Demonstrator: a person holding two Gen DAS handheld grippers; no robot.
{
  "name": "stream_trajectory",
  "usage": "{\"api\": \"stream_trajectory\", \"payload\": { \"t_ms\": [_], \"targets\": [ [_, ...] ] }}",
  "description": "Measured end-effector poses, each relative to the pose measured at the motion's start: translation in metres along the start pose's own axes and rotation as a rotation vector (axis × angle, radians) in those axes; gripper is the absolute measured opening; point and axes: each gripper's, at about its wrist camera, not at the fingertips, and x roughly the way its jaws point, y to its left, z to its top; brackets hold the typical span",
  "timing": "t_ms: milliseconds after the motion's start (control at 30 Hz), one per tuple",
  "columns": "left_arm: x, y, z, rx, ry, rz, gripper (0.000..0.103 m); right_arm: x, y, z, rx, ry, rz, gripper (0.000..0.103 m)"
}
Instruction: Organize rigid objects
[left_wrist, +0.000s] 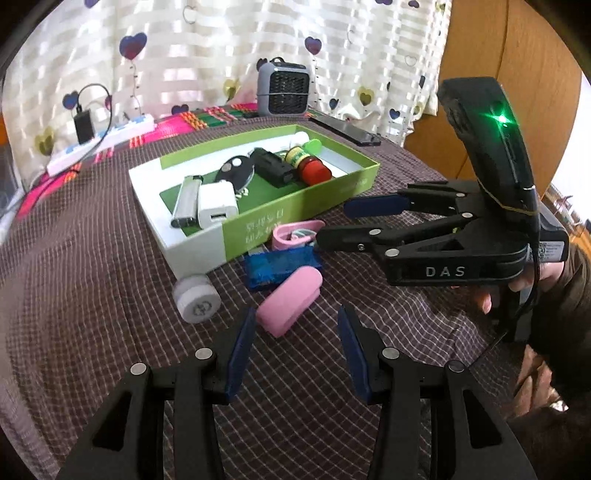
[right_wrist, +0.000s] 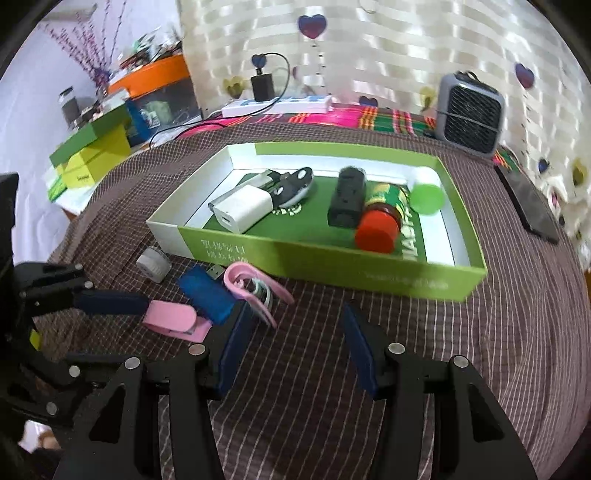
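Bare cloth (right_wrist: 295, 387) nearest; clutter crowds box's (right_wrist: 332, 258) front wall.

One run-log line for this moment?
left gripper: open, empty | right gripper: open, empty | green box: partly filled | outside box: pink stapler, blue USB stick

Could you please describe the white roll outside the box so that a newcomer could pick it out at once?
Start at the green box on the checked cloth. At its white-walled corner, outside, lies the white roll, against the box. Unlike the pink and blue items beside it, it is round and white.
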Motion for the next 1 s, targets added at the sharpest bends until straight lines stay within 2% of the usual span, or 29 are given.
{"api": "stream_trajectory", "payload": {
  "t_ms": [167, 367, 600, 733, 1000],
  "targets": [
    [0.006, 0.005, 0.005, -0.022, -0.005, -0.026, 0.046, 0.008, 0.000, 0.006, -0.044, 0.015, 0.018, 0.053],
    [0.016, 0.007, 0.006, -0.028, 0.027, -0.037, 0.046, 0.018, 0.003, 0.008, -0.073, 0.045, 0.094, 0.053],
    [0.014, 0.003, 0.000, -0.006, 0.037, -0.040, 0.046, 0.018, 0.009, 0.008, -0.084, 0.049, 0.139, 0.053],
    [0.014, 0.003, -0.002, -0.011, 0.038, -0.044, 0.046, 0.018, 0.016, 0.007, -0.113, 0.049, 0.136, 0.052],
    [0.009, 0.001, -0.006, -0.008, 0.037, -0.055, 0.046, 0.013, 0.021, 0.004, -0.121, 0.035, 0.127, 0.022]
  ]
}}
